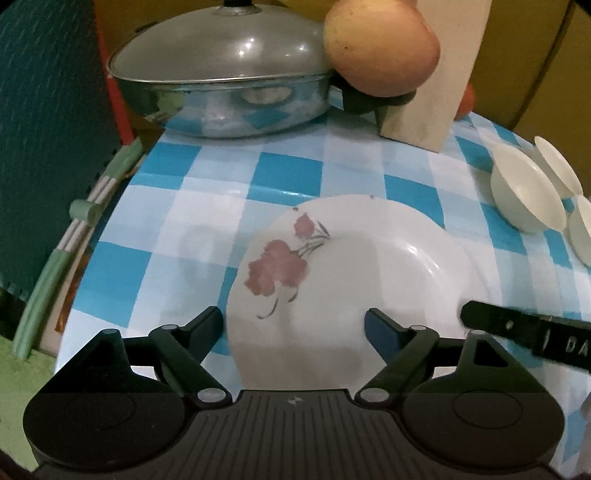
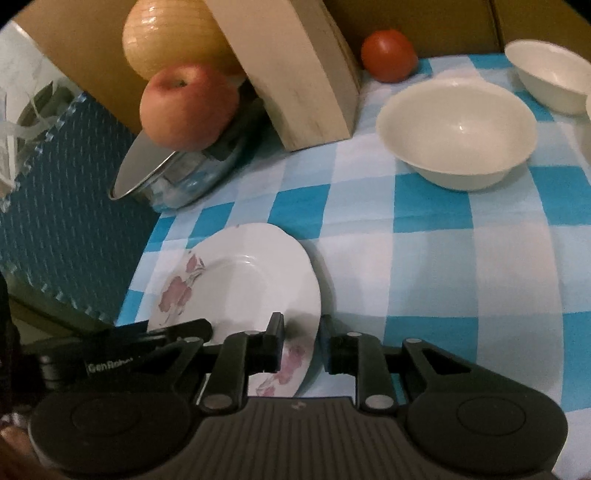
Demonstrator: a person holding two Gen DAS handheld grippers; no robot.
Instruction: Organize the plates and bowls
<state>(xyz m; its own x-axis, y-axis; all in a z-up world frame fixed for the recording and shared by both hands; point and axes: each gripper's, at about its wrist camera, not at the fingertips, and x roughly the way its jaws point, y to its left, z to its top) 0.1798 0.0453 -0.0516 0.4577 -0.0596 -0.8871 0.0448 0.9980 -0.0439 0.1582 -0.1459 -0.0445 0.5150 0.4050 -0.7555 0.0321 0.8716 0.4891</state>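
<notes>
A white plate with pink flowers point(image 1: 354, 266) lies on the blue checked tablecloth point(image 1: 207, 206). My left gripper point(image 1: 293, 325) is open, its jaws spread around the plate's near left edge. My right gripper point(image 2: 301, 345) has its jaws close on either side of the plate's right rim point(image 2: 240, 280); whether they press it I cannot tell. One right finger point(image 1: 517, 328) shows in the left wrist view. White bowls point(image 1: 524, 192) stand at the right; in the right wrist view a bowl point(image 2: 456, 133) sits ahead and another point(image 2: 550, 74) behind it.
A lidded steel pan point(image 1: 221, 85) stands at the back left with an apple point(image 2: 188, 107) by its handle. A wooden block point(image 2: 295, 70), a yellow onion point(image 2: 166, 33) and a tomato point(image 2: 389, 55) stand at the back. A teal mat point(image 2: 62, 206) borders the table's left edge.
</notes>
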